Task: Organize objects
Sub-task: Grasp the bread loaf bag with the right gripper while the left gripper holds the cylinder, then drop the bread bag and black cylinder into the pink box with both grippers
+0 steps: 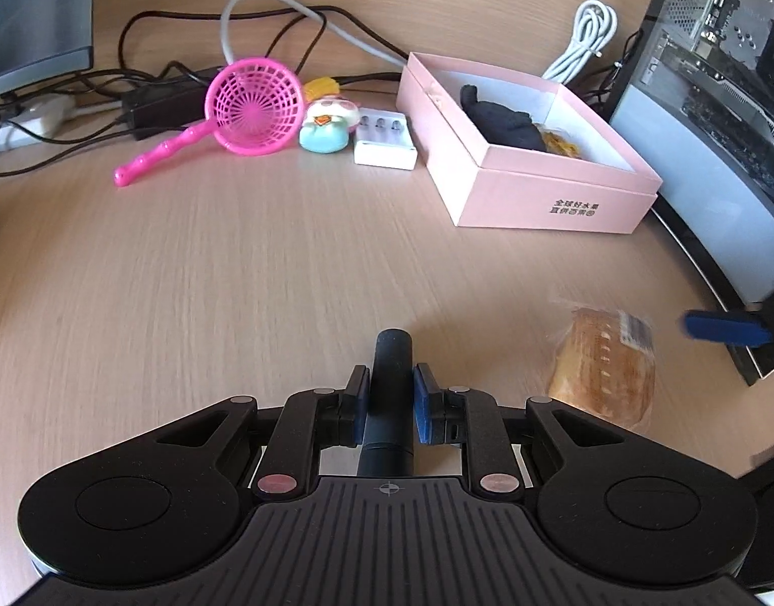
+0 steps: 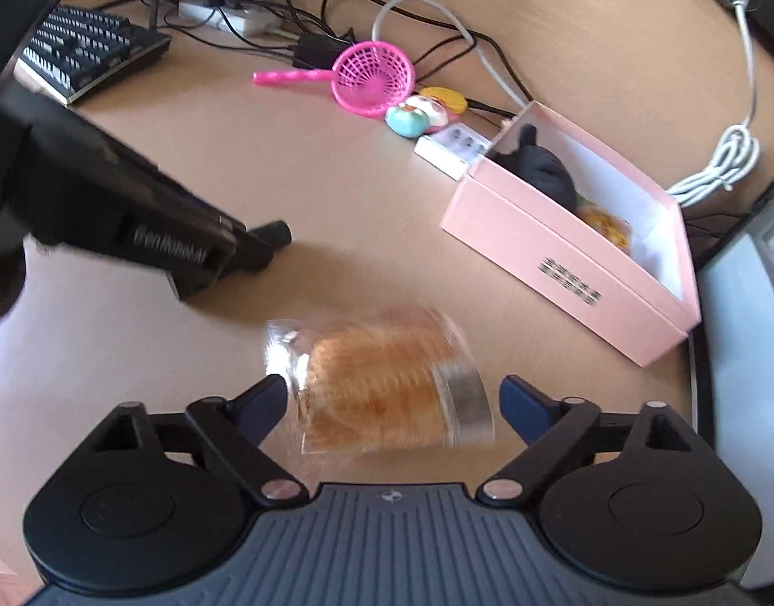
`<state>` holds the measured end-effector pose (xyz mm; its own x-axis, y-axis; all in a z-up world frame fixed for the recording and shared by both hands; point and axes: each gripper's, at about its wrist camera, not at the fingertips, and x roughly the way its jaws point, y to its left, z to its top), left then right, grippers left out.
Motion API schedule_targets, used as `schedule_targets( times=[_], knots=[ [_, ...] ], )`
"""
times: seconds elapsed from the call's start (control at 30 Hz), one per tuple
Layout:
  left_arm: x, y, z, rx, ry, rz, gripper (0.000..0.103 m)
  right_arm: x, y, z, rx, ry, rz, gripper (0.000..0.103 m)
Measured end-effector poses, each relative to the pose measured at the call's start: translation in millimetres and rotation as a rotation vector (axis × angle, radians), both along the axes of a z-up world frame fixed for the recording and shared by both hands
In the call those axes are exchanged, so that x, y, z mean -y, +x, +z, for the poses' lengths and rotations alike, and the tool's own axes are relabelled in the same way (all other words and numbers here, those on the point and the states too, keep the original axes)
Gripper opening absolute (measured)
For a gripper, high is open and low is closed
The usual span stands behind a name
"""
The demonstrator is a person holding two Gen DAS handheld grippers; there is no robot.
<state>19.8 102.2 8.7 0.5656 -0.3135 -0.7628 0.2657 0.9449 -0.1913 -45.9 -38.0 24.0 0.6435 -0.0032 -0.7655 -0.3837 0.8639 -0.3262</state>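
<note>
I see the left gripper (image 1: 391,406) clamped on a black cylinder (image 1: 393,353). Right gripper (image 2: 391,399) gapes wide around the wrapped bread (image 2: 381,384), pads clear. Pink box (image 2: 573,247) sits toward the desk (image 1: 235,262) right edge.

One pink box (image 1: 548,197), one strainer (image 1: 253,106), one bread (image 2: 381,384).

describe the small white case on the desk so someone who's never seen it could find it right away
Start at the open pink box on the wooden desk. Against its left side lies the white case, next to a pastel toy. It alone is flat, rectangular, with three small metal pieces in a row.
</note>
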Motion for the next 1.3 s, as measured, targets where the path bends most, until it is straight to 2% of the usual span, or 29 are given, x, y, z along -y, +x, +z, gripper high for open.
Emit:
schedule_targets(
  times=[0.1,0.17,0.23,0.4,0.43,0.57,0.67,0.7,0.77,0.83,0.9,1.0,1.1,1.17,1.3],
  knots=[
    [3.6,-0.8,1.3,-0.007,0.026,-0.017,0.021,11.3,-13.8,0.2,0.045,-0.054,-0.053,0.100],
    [4.7,-2.2,1.7,-0.010,0.030,-0.031,0.021,20.9,-16.9,2.3,0.053,-0.053,-0.122,0.100],
    [2.5,-3.7,1.3,-0.012,0.022,-0.033,0.021,31.0,-17.4,7.0,0.035,-0.009,-0.191,0.100],
    [-2.7,-5.5,1.0,-0.019,0.000,-0.022,0.021,44.1,-10.3,29.1,-0.042,0.265,-0.259,0.100],
    [-3.2,-5.4,1.2,-0.022,-0.003,-0.018,0.021,42.8,-7.5,31.1,-0.038,0.289,-0.269,0.100],
    [-4.2,-6.5,1.1,-0.022,-0.007,-0.016,0.022,27.2,18.5,28.4,-0.003,0.257,-0.274,0.100],
    [-4.6,-7.4,1.0,-0.020,-0.003,-0.021,0.022,20.9,41.9,15.4,-0.042,0.265,-0.300,0.100],
    [-4.8,-7.6,1.0,-0.021,-0.004,-0.021,0.022,19.7,48.3,12.3,-0.057,0.280,-0.308,0.098],
    [-6.2,-7.5,0.6,-0.021,-0.007,-0.028,0.022,17.6,52.8,7.6,-0.087,0.299,-0.320,0.078],
    [-5.4,-9.2,-0.2,-0.009,0.003,-0.051,0.022,15.8,54.9,4.8,-0.113,0.308,-0.320,0.063],
    [-6.7,-12.7,-2.0,0.019,0.011,-0.080,0.022,14.0,51.3,6.2,-0.099,0.288,-0.312,0.058],
    [-6.5,-19.4,-4.8,0.071,0.036,-0.124,0.023,16.2,42.5,11.2,-0.087,0.290,-0.304,0.056],
    [-1.1,-21.1,-3.8,0.085,0.075,-0.153,0.022,21.2,31.3,21.2,-0.065,0.296,-0.301,0.055],
    [0.3,-18.5,-2.4,0.067,0.075,-0.167,0.021,25.8,22.8,29.1,-0.051,0.307,-0.293,0.055],
    [0.3,-14.5,3.4,0.003,0.025,-0.225,0.021,37.0,0.0,46.3,-0.014,0.296,-0.272,0.055]
  ],
)
